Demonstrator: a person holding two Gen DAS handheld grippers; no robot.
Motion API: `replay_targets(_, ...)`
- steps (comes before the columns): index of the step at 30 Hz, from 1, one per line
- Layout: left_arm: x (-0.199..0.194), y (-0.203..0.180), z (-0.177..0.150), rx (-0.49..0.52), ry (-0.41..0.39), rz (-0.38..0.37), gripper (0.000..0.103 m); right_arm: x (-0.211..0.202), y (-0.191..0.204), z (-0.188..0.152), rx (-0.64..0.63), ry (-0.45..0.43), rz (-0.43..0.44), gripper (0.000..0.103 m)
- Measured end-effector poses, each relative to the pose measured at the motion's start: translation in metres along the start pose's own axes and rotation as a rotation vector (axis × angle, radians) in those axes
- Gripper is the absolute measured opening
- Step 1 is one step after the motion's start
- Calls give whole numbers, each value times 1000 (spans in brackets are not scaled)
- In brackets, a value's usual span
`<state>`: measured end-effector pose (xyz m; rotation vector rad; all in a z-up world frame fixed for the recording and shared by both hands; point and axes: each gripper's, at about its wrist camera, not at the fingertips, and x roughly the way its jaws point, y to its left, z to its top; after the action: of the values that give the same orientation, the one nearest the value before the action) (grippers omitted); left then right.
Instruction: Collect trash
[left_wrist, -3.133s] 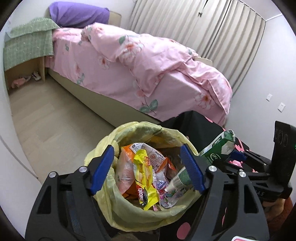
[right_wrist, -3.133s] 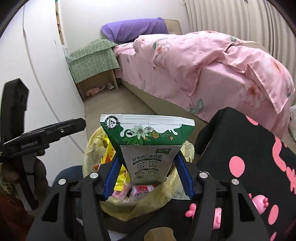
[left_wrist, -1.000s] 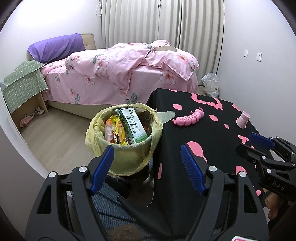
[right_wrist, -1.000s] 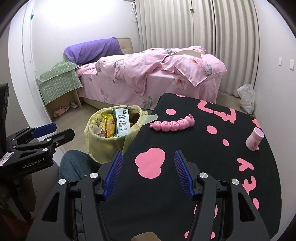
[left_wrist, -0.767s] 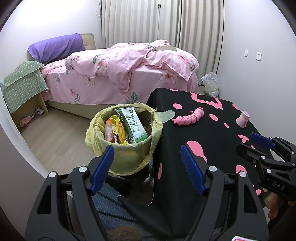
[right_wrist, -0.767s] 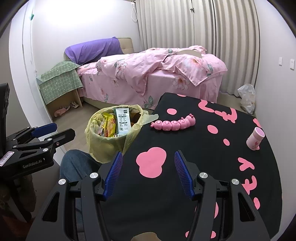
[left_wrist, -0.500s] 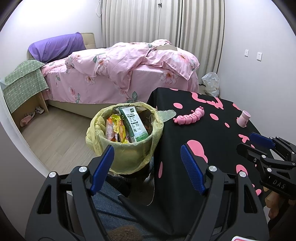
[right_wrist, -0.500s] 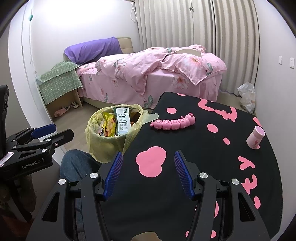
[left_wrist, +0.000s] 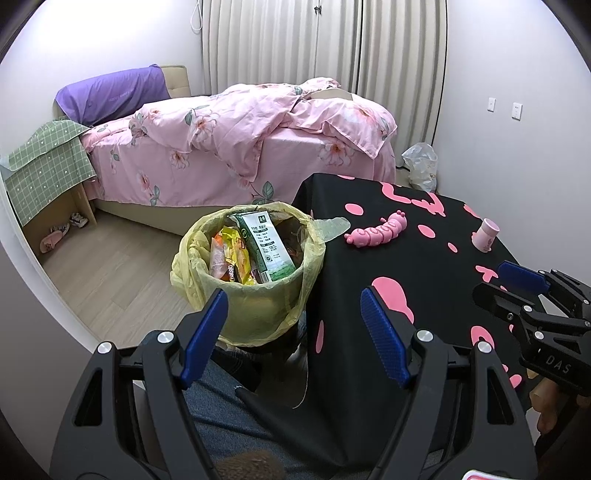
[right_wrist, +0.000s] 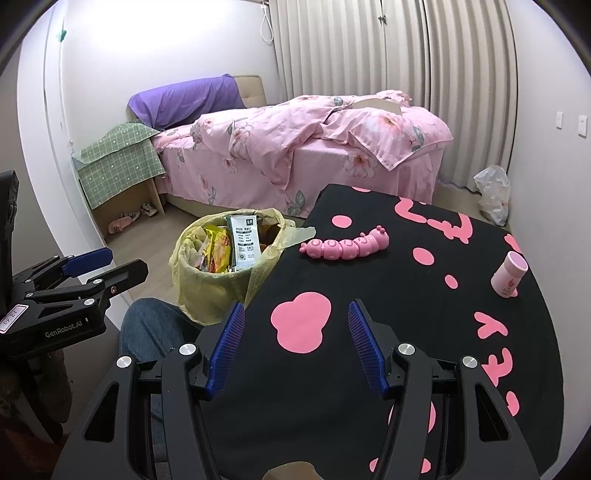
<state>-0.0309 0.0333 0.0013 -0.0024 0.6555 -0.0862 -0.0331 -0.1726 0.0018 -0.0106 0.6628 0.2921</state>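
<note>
Slippers (right_wrist: 125, 220) are lying on the wooden floor at far left, under a bedside stand draped with a green checked cloth (right_wrist: 118, 166), and a bed (right_wrist: 295, 147) with a pink floral duvet and a purple pillow (right_wrist: 184, 99) is filling the room behind. Nearer, the left gripper (left_wrist: 291, 325) is hovering above the person's denim-clad knee with its blue-padded jaws spread wide and gripping nothing. Just ahead of it a trash bin (left_wrist: 240, 302) lined with a yellow bag is standing on the floor, touching the left edge of the tabletop (right_wrist: 406, 332); a green-and-white milk carton (left_wrist: 264, 247) is leaning upright inside it among orange and yellow snack wrappers (left_wrist: 229, 258). Right of the bin, the black cloth with pink shapes is covering the tabletop, and a pink caterpillar toy (right_wrist: 345, 245) is lying on it near the far edge. The right gripper (right_wrist: 295, 345) is hanging over the near part of the tabletop, its jaws likewise parted and holding nothing. Further right a small pink cup (right_wrist: 509, 273) is standing upright, well apart from the toy, and a crumpled plastic bag (right_wrist: 493, 194) is sitting on the floor by the curtain.
</note>
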Motion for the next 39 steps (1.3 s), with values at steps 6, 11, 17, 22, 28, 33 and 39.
replay_targets(6, 0, 0, -1, -1, 0, 0, 71, -1, 1, 0, -1, 1, 2, 56)
replay_targets(11, 1, 4, -4, 0, -1, -4, 71, 0, 1, 0, 1, 2, 0, 56)
replay_targets(17, 1, 5, -5, 2, -2, -6, 71, -1, 1, 0, 1, 1, 0, 56)
replay_targets(22, 1, 5, -5, 1, -1, -6, 71, -1, 1, 0, 1, 3, 0, 56)
replay_targets(28, -1, 6, -5, 4, -5, 2, 71, -1, 2, 0, 1, 1, 0, 56)
replay_targets(33, -1, 8, -4, 4, -3, -2, 71, -1, 3, 0, -1, 1, -2, 56)
replay_targets(39, -6, 5, -4, 22, -17, 20, 71, -1, 3, -1, -2, 6, 2, 56)
